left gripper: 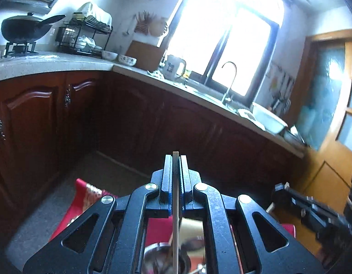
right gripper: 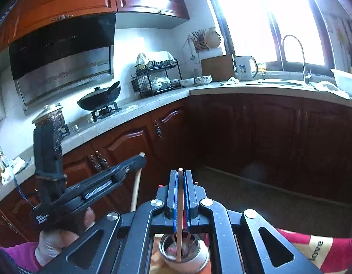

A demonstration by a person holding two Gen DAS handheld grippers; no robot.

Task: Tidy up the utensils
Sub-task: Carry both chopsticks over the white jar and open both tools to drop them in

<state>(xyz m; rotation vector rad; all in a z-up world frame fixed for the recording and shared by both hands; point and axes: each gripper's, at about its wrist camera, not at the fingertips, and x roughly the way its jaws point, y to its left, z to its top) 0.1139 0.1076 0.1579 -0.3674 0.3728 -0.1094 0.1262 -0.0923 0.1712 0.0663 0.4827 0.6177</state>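
My left gripper (left gripper: 175,159) is shut on a pale wooden chopstick (left gripper: 175,217) that stands upright between the blue pads. Its lower end hangs over a steel utensil cup (left gripper: 157,258) below. My right gripper (right gripper: 180,175) is shut on a second wooden chopstick (right gripper: 180,217), whose lower end reaches into the steel cup (right gripper: 187,255) with other utensils inside. The left gripper (right gripper: 139,159) also shows in the right wrist view, at the left, with its chopstick (right gripper: 136,189) hanging down. The right gripper (left gripper: 281,188) shows at the right edge of the left wrist view.
A red patterned cloth (right gripper: 313,244) lies under the cup. Dark wood cabinets (right gripper: 244,132) run under a grey L-shaped counter (right gripper: 153,100) with a wok (right gripper: 99,99), dish rack (right gripper: 157,77), bowls, kettle (right gripper: 244,67) and sink tap (right gripper: 297,52). A wall holder with chopsticks (right gripper: 198,38) hangs by the window.
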